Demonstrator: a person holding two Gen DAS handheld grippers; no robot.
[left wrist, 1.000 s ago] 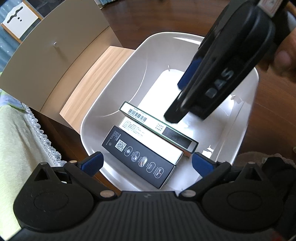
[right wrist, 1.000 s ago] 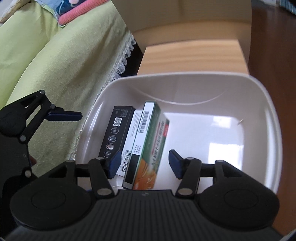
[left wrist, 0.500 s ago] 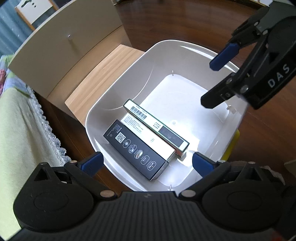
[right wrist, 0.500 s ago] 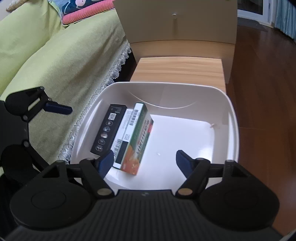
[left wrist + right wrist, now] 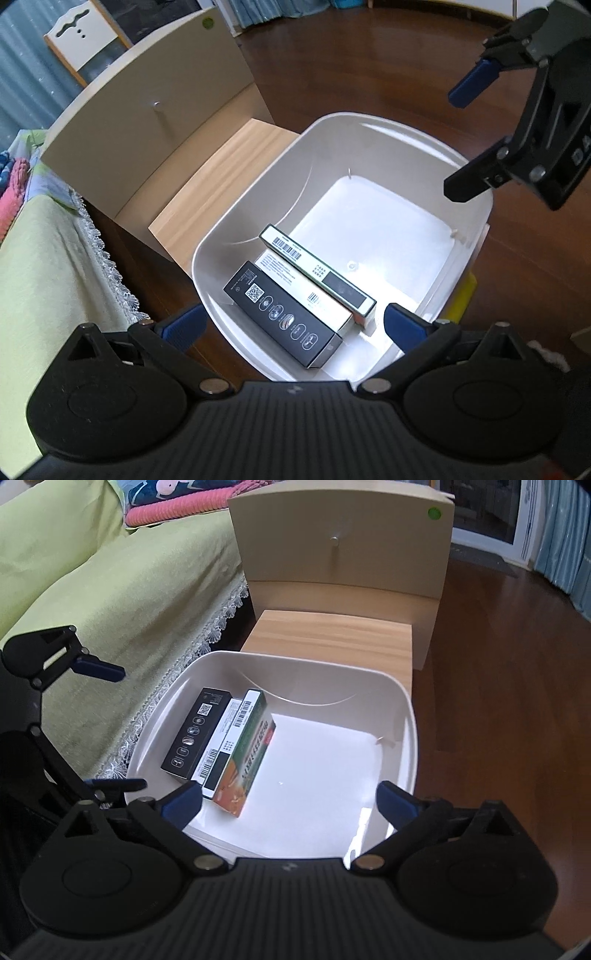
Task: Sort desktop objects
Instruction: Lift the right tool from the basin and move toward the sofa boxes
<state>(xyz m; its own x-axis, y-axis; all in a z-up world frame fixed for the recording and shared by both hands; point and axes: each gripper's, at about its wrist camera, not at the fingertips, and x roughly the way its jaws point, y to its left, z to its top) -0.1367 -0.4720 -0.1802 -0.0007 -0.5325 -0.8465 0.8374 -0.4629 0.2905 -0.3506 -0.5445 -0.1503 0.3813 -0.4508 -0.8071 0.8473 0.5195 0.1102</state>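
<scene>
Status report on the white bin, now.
Left hand-held gripper open, empty. Right hand-held gripper opening, nothing between jaws. Three boxes on edge in white bin, green-orange box nearest the middle. Nothing in the way.

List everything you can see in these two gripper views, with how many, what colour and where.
bin: one, white, on the dark wood floor
black box: one, at the bin's side wall
white box: one, middle of the row
green and orange box: one, on edge, innermost
wooden cabinet: one, beige, behind the bin
green cover: one, beside the bin
left gripper: open, empty
right gripper: jaws opening, empty
</scene>
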